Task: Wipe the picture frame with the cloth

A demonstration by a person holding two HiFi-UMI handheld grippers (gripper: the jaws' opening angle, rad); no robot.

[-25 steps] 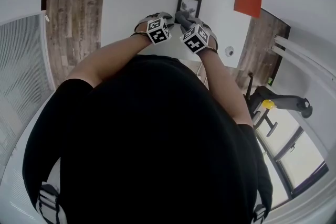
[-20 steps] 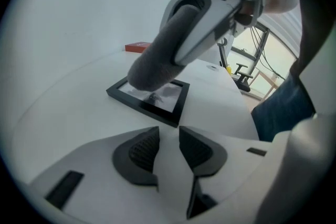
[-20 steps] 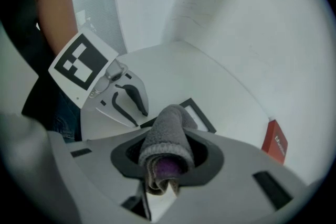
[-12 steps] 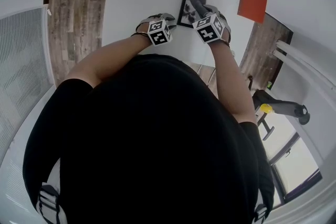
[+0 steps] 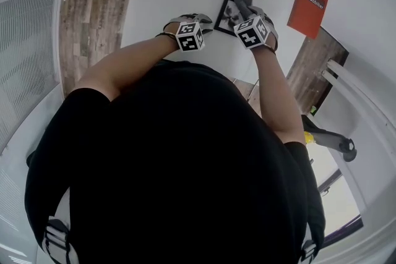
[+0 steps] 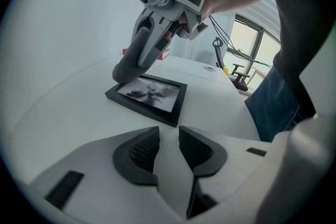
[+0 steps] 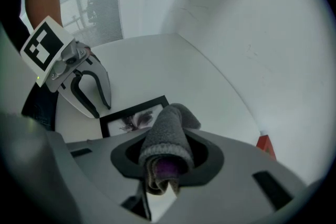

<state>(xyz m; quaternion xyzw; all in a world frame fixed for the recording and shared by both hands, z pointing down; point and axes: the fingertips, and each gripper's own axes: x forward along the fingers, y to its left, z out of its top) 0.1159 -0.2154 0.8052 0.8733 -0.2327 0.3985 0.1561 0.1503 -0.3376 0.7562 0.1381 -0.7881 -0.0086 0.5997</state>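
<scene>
Two views fill each other in here. The head view mostly hides the picture frame (image 5: 226, 11) behind the right gripper (image 5: 245, 9). The left gripper view shows it whole, flat on the white table (image 6: 63, 113), glass up, long axis running across (a long edge faces that camera). The right jaws are clamped on the grey cloth (image 7: 165, 136), whose tip sits on the frame's far left corner. The left gripper (image 6: 169, 149) sits near the frame, jaws apart, empty. Since a second ago, the right one slid across the frame and the left stayed put.

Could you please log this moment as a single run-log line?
right claw: shut on cloth | cloth: tip touching picture frame corner | left claw: open, empty | picture frame: flat on white surface
</scene>
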